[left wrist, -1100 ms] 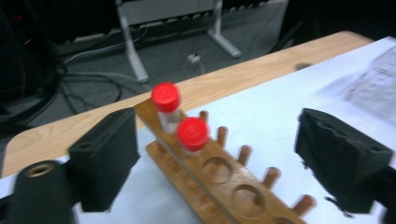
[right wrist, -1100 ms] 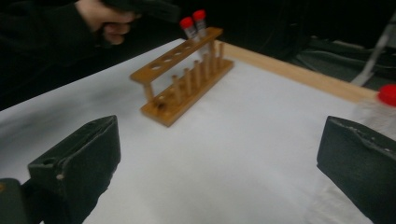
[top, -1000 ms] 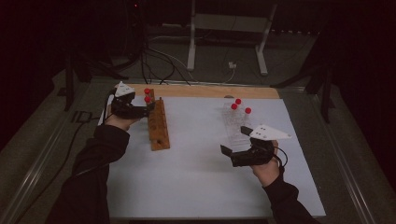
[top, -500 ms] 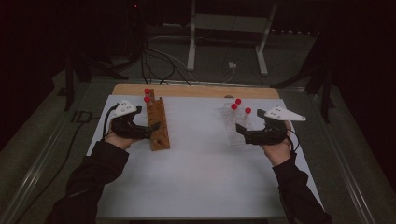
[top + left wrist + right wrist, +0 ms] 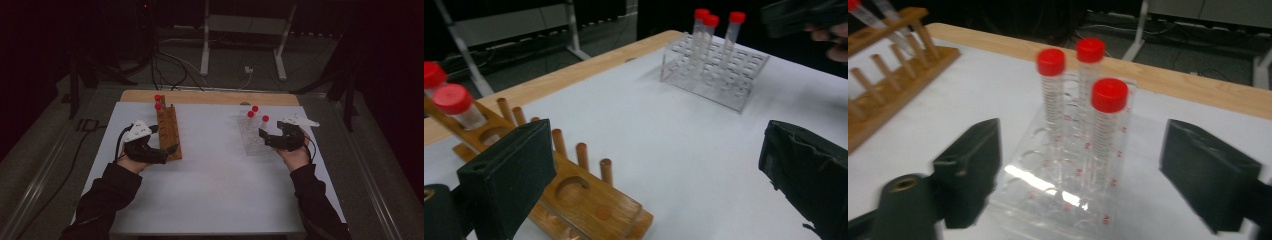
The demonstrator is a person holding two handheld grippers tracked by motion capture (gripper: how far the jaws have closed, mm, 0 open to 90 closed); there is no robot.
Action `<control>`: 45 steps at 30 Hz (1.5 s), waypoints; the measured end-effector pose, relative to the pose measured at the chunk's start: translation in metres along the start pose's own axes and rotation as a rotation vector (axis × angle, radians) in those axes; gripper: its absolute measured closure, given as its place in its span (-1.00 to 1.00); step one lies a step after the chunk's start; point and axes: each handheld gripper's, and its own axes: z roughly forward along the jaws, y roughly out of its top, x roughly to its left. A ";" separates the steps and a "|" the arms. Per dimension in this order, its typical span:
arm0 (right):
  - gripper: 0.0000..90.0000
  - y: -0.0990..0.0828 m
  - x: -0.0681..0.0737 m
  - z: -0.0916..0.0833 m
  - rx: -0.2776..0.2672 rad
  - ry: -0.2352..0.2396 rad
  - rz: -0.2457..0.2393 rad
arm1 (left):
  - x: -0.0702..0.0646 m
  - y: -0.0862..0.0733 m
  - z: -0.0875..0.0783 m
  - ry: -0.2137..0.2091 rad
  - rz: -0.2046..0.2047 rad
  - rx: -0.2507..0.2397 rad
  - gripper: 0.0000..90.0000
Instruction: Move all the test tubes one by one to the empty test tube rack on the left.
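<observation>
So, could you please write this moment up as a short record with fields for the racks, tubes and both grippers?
surface: white table top
wooden rack: left side, two red-capped tubes at its far end
clear rack: right side, three red-capped tubes standing upright
left gripper: jaws open at the wooden rack's near end, nothing gripped
right gripper: jaws have just been closing, apart, facing the clear rack, nothing held

Wooden rack (image 5: 574, 195): near end cut off by the bottom edge in the left gripper view. Clear rack (image 5: 1058, 190): front edge blurred in the right gripper view. 2 red-capped tubes (image 5: 858, 10): cut off at the top-left corner.
</observation>
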 end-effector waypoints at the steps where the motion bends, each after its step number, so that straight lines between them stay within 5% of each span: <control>1: -0.52 -0.001 -0.002 0.003 0.004 -0.008 0.003 | -0.001 0.000 0.000 0.002 0.006 0.005 -0.95; 10: 0.04 -0.005 -0.010 0.027 0.035 -0.028 0.016 | -0.003 -0.002 0.002 -0.019 0.014 0.017 -0.95; 21: 0.62 -0.007 -0.010 0.043 0.090 -0.063 -0.034 | -0.003 -0.003 0.003 -0.026 0.014 0.026 -0.95; 32: 0.66 0.003 -0.009 0.032 0.065 -0.061 -0.040 | -0.002 -0.002 0.003 -0.039 0.006 0.027 -0.95; 45: 0.66 0.032 0.002 -0.012 0.008 -0.035 -0.094 | -0.007 0.006 0.001 -0.062 0.017 0.031 -0.95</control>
